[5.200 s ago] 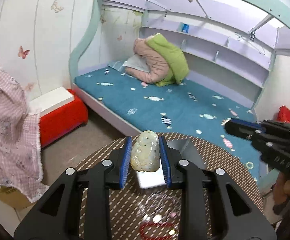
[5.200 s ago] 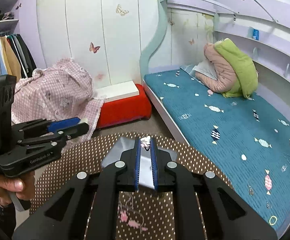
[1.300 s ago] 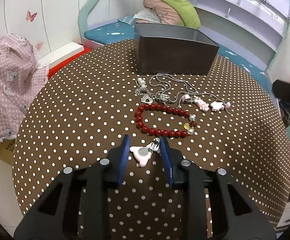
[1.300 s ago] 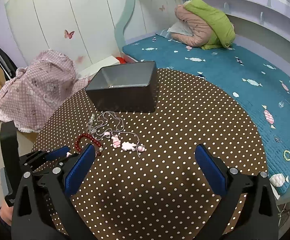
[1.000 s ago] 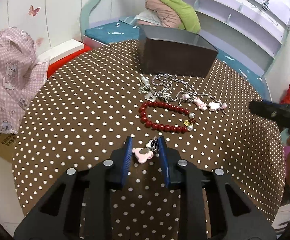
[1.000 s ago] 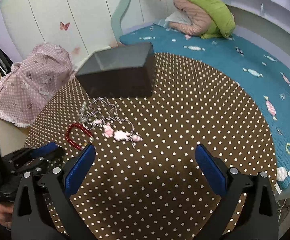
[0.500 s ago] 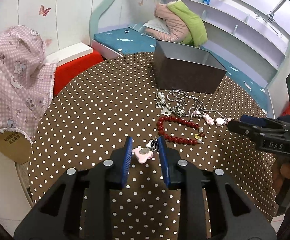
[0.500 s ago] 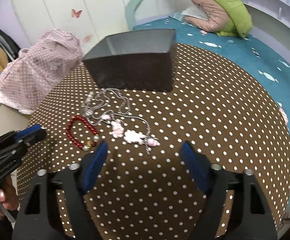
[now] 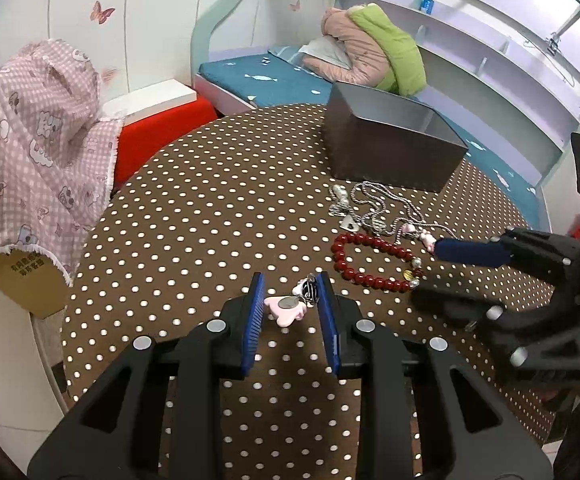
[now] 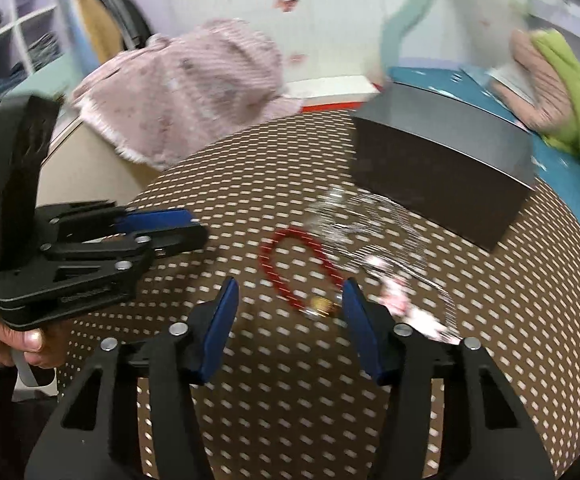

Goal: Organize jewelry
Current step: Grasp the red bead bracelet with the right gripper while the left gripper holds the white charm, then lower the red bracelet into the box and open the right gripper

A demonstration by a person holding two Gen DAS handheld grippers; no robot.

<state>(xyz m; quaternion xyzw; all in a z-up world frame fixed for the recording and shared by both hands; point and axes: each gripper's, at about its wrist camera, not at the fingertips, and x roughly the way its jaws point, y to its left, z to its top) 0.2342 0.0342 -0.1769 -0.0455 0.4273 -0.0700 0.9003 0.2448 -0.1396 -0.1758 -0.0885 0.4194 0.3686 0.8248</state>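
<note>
A pink charm (image 9: 285,309) is being held between the left tongs (image 9: 291,312) above the dotted surface (image 9: 193,216). The right tongs (image 10: 287,322) are being held wide near the red bracelet (image 10: 296,266).

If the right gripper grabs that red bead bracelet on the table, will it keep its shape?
Probably not. The red bead bracelet looks like strung round beads, so it should sag into a hanging loop. Smooth beads could slip between the jaws. The small gold charm would likely dangle.
</note>
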